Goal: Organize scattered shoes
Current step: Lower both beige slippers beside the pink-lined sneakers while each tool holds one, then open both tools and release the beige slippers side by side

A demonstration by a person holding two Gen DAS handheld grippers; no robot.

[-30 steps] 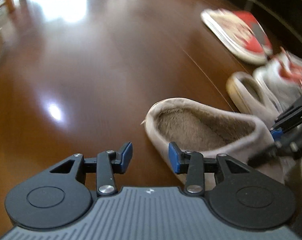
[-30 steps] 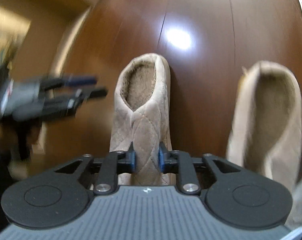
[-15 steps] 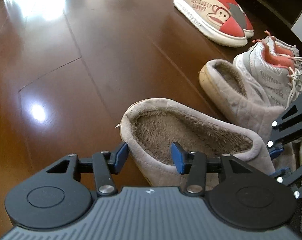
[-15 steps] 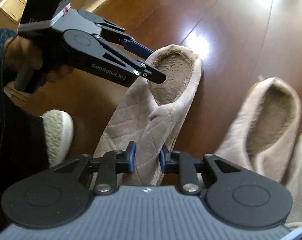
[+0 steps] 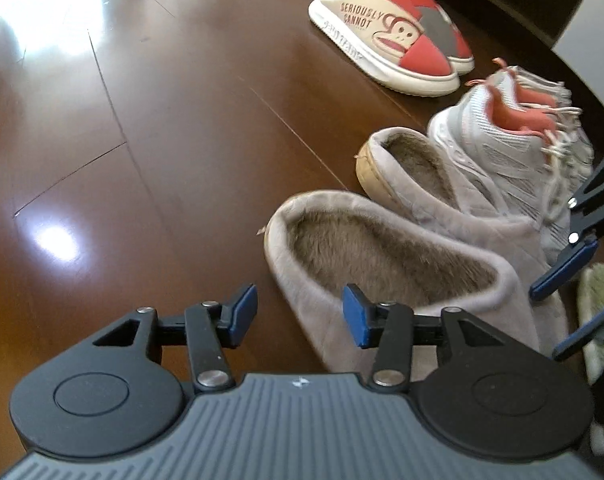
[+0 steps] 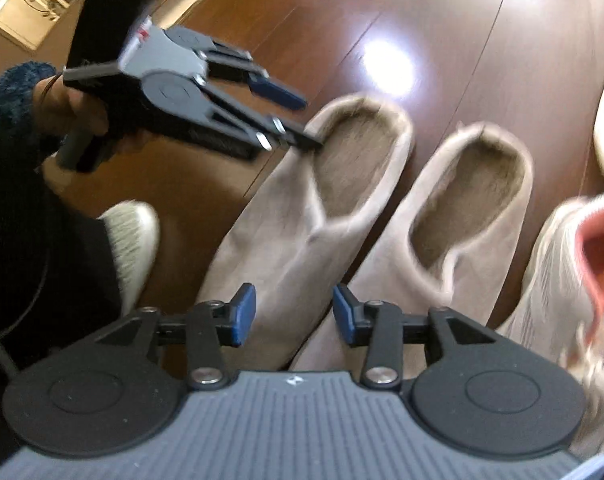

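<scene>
Two beige fur-lined slippers lie side by side on the wooden floor, the near one (image 5: 382, 256) (image 6: 302, 240) beside its mate (image 5: 414, 164) (image 6: 462, 208). My left gripper (image 5: 298, 314) (image 6: 310, 124) is open at the near slipper's heel; the heel's side wall stands between the pads, which do not press it. My right gripper (image 6: 294, 314) (image 5: 548, 324) hovers over the same slipper's toe. Its jaws are opening, with the toe below the gap and no pad pressing it.
Grey sneakers with pink lining (image 5: 502, 148) (image 6: 574, 260) stand next to the far beige slipper. A red-and-cream monkey slipper pair (image 5: 382, 44) lies beyond. The person's foot in a fuzzy white slipper (image 6: 130, 240) rests left of the near slipper. A dark shelf edge runs behind the shoes.
My right gripper has let go of the near slipper's toe and lifted. The near slipper now lies close beside its mate. My left gripper came to the heel and widened a little.
</scene>
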